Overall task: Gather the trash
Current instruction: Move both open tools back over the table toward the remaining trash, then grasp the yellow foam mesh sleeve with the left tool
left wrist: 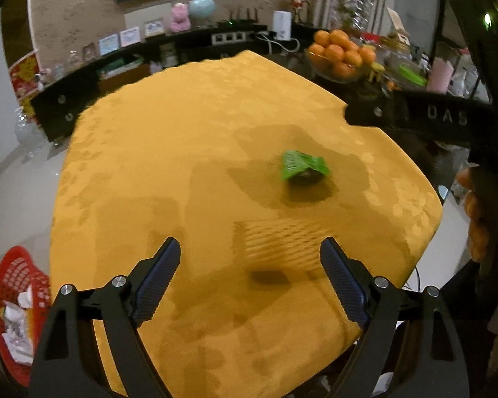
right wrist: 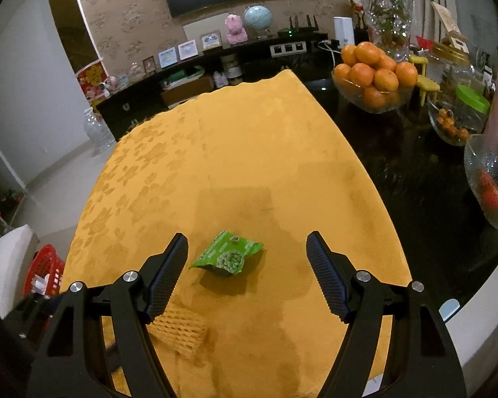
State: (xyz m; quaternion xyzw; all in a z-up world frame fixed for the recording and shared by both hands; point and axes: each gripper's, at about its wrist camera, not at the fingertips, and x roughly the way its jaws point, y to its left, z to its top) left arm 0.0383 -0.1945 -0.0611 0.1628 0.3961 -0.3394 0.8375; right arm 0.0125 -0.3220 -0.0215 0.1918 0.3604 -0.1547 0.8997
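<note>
A green snack wrapper [right wrist: 228,254] lies on the orange tablecloth [right wrist: 235,152], just ahead of and between the fingers of my open right gripper [right wrist: 247,248]. It also shows in the left wrist view [left wrist: 303,165], farther off to the right. An orange foam fruit net [left wrist: 279,240] lies on the cloth just ahead of my open, empty left gripper [left wrist: 250,252]; in the right wrist view the net [right wrist: 179,330] sits under the left finger. A red basket [left wrist: 15,301] holding white crumpled trash stands on the floor at lower left.
A glass bowl of oranges [right wrist: 373,79] stands on the dark table right of the cloth, with jars and glass bowls [right wrist: 491,179] beyond. A dark sideboard [right wrist: 189,79] with frames and a globe runs along the back wall. The right gripper's body [left wrist: 448,116] shows at right.
</note>
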